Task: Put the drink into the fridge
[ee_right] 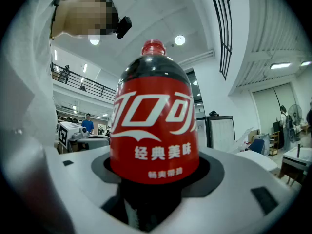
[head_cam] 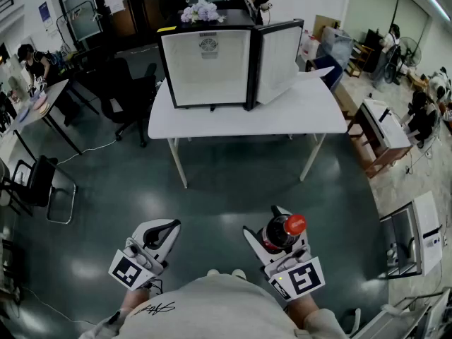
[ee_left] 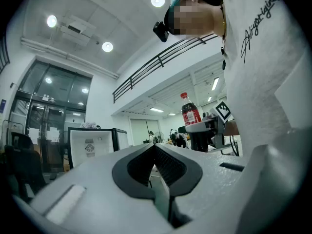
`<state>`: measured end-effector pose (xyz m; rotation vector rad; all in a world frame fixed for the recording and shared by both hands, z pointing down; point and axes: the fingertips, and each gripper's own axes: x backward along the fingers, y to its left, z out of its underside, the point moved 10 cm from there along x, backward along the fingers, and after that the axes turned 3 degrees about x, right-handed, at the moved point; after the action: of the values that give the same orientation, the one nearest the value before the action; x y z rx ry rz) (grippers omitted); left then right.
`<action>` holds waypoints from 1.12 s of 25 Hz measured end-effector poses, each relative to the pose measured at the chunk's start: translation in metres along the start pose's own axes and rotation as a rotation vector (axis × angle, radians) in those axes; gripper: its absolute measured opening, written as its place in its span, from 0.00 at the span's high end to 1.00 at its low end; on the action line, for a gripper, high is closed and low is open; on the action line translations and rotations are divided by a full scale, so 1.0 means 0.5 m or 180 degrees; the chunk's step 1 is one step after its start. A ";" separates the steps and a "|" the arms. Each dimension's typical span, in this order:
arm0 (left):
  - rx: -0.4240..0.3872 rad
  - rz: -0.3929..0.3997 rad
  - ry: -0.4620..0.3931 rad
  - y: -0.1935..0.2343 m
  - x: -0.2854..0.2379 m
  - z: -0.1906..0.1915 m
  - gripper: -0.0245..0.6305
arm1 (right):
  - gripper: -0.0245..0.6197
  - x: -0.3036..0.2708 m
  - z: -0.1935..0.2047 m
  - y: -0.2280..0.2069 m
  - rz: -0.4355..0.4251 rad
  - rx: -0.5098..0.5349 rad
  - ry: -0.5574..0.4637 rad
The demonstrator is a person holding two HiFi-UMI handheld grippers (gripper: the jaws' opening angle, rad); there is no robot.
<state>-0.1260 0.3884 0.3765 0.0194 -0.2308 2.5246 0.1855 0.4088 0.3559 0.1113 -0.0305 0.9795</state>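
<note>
Gripping upright cola bottle between its jaws, right hand-held gripper, left hand-held gripper closed, empty

Bare floor up to the white table, open fridge atop, its door out rightward, chair at left.

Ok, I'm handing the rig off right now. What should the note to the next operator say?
Left tongs: shut, empty.
Right tongs: shut on the bottle, which stands upright.
Fridge: on the table ahead, across open floor, door swung open to the right.
Done: bottle in hand, fridge door open.
Left: go to the fridge, stand the bottle inside, release it.
</note>
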 end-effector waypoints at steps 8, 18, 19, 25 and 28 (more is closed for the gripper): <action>0.0008 -0.0016 -0.0014 -0.001 0.003 -0.003 0.96 | 0.48 -0.001 -0.003 0.005 0.0006 0.0008 0.0003; 0.0019 -0.0046 -0.0021 0.000 0.005 0.000 0.96 | 0.48 -0.002 0.000 0.007 0.0025 0.0014 0.0021; 0.0022 -0.0047 -0.0022 0.000 0.005 0.000 0.96 | 0.48 -0.001 0.000 0.007 0.0032 0.0024 0.0024; 0.0025 -0.0034 -0.0026 0.004 0.005 0.001 0.96 | 0.48 -0.006 0.001 0.008 0.0055 0.0014 0.0057; 0.0033 -0.0039 -0.0009 0.007 0.007 0.005 0.96 | 0.48 -0.009 0.003 0.007 0.0064 -0.0040 0.0062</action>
<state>-0.1309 0.3870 0.3784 0.0284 -0.2180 2.5137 0.1802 0.4069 0.3575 0.0899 -0.0198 1.0001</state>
